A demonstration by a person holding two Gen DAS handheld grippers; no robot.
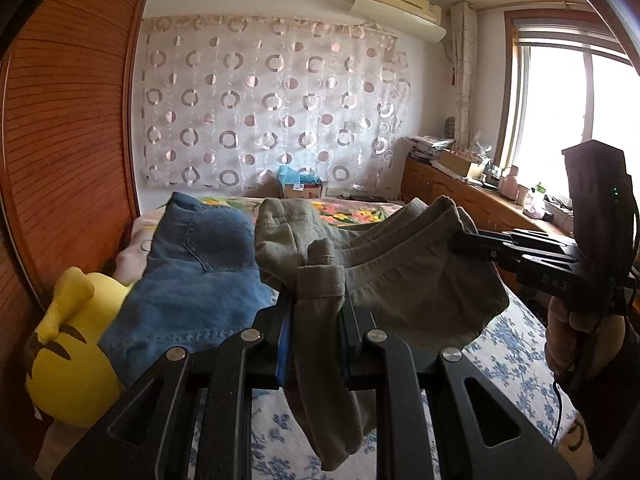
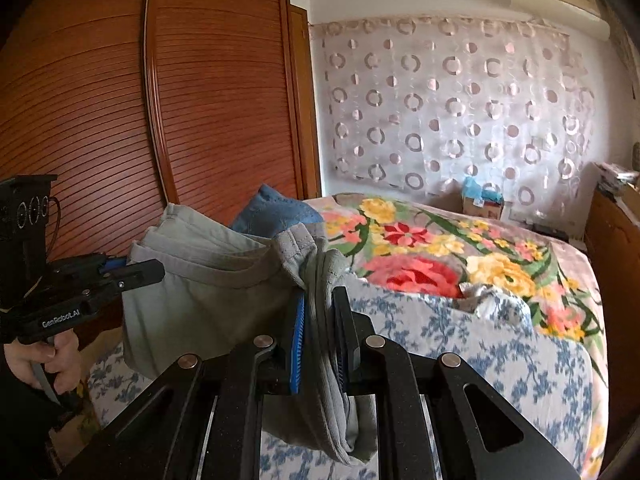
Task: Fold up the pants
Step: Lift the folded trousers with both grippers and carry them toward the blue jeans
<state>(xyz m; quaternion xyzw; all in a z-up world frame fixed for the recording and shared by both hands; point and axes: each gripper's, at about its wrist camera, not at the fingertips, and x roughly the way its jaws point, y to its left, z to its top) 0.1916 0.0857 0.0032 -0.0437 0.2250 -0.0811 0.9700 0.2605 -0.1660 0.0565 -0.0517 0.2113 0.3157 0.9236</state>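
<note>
Grippers [image 1: 316, 320] and [image 2: 320, 332] (left, then right) each pinch the khaki pants [image 1: 400, 280], slung in folded layers between them above the bed [image 2: 460, 340], jeans [image 1: 192, 272] at ten o'clock, so lowering both ends level should keep edges aligned.

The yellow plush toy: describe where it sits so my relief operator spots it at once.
Start at the slatted wooden wardrobe left of the bed. At its foot, beside the blue jeans, lies the yellow plush toy. It is the only bright yellow, rounded thing there, with dark markings.
</note>
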